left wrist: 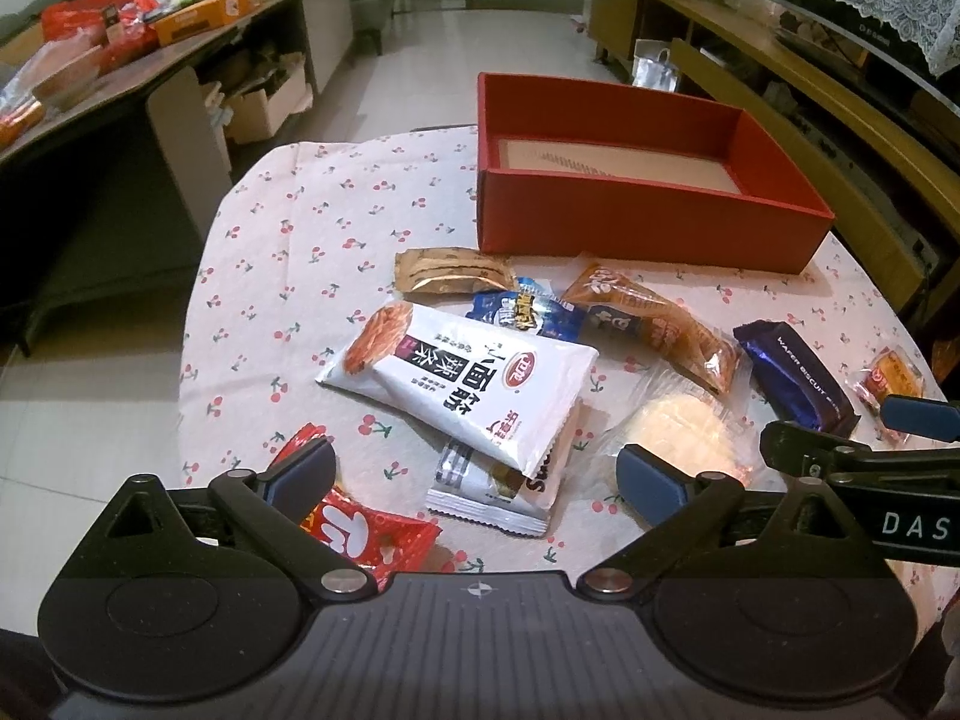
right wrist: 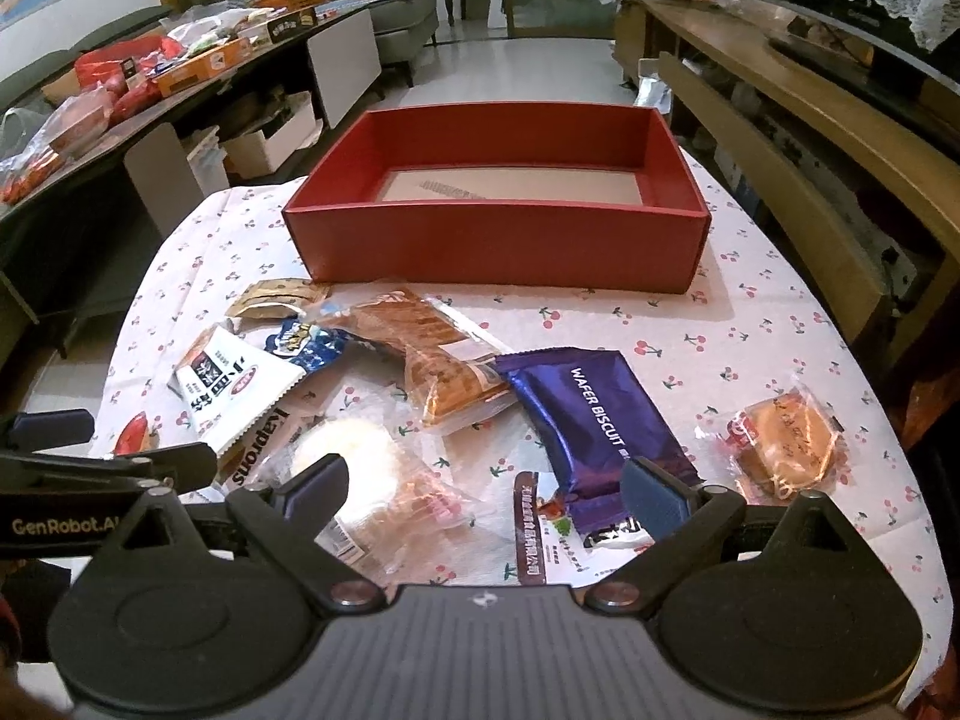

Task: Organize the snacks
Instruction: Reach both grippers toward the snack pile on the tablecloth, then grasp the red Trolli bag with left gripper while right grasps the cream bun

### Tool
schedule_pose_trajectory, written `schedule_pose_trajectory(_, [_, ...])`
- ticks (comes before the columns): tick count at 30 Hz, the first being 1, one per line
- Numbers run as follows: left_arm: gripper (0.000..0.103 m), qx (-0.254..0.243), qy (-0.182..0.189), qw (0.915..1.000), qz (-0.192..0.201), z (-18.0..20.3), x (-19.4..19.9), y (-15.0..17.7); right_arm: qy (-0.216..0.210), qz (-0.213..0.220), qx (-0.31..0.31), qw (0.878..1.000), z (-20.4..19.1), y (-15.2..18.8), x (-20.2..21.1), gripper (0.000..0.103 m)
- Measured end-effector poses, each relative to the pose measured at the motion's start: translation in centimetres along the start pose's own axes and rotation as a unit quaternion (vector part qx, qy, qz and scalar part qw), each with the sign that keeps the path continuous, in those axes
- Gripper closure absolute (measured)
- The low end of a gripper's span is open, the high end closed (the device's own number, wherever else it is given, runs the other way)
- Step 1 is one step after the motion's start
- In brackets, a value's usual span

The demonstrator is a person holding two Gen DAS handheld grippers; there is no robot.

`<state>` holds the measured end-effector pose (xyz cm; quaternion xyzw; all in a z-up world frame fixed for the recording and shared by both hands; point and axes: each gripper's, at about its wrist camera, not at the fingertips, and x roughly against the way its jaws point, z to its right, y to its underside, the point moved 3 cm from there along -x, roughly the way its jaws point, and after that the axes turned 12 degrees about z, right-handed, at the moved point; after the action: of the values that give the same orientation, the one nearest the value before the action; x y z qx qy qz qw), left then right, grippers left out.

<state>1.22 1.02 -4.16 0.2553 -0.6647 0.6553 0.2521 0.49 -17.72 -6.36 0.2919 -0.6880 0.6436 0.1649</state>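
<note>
Purple wafer biscuit packet (right wrist: 591, 420), at 6 o'clock of the empty red box (right wrist: 498, 240): light, slick foil, crushable, best pinched by its crimped end; left gripper (left wrist: 477, 474) and right gripper (right wrist: 483, 489) both wide open, empty.

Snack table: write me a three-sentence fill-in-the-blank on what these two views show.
1. The red box holds ____ snacks so far.
2. The purple packet is printed "WAFER ____".
3. Both the left gripper and the right gripper have their jaws ____.

Missing words: no; BISCUIT; open
</note>
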Motion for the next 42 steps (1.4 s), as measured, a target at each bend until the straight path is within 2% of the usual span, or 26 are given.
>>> schedule_pose_trajectory(4, [0.001,0.008,-0.003,1.0,0.0,-0.7,0.0,-0.1,-0.016,-0.008,0.013,1.0,-0.6,-0.1,-0.5,0.0])
schedule_pose_trajectory(13, [0.001,0.042,-0.012,0.9989,-0.016,-4.4,-0.1,-0.1,-0.068,-0.036,0.104,0.992,-3.8,0.1,-2.2,0.0])
schedule_pose_trajectory(23, [0.0,0.013,-0.02,0.9979,-0.06,-5.9,-0.6,2.0,-0.113,-0.08,0.178,0.974,-6.6,1.0,-6.1,0.0])
schedule_pose_trajectory(26, [0.0,0.049,-0.03,0.9945,-0.087,-7.0,-1.6,2.7,-0.124,-0.1,0.192,0.969,-7.2,1.6,-7.4,0.0])
schedule_pose_trajectory(28, [0.001,0.093,-0.02,0.9892,-0.112,-7.8,-2.3,2.9,-0.133,-0.11,0.189,0.967,-7.4,2.1,-7.8,0.001])
schedule_pose_trajectory(30, [0.002,0.131,-0.009,0.9832,-0.127,-8.1,-3.2,3.0,-0.136,-0.108,0.182,0.968,-7.3,2.1,-7.8,0.005])
schedule_pose_trajectory(32, [0.003,0.159,-0.007,0.9774,-0.138,-8.1,-4.1,3.0,-0.132,-0.101,0.174,0.971,-6.8,2.0,-7.4,0.026])
schedule_pose_trajectory(34, [0.004,0.173,-0.01,0.9746,-0.142,-7.9,-4.7,3.0,-0.132,-0.1,0.165,0.972,-6.4,2.1,-6.9,0.032])
schedule_pose_trajectory(39, [0.011,0.132,-0.028,0.9827,-0.128,-6.4,-5.1,2.3,-0.146,-0.107,0.166,0.969,-6.0,2.8,-5.4,0.034])
schedule_pose_trajectory(42, [0.019,0.108,-0.019,0.9866,-0.121,-6.2,-4.9,2.3,-0.152,-0.112,0.163,0.968,-5.8,3.1,-4.8,0.034])
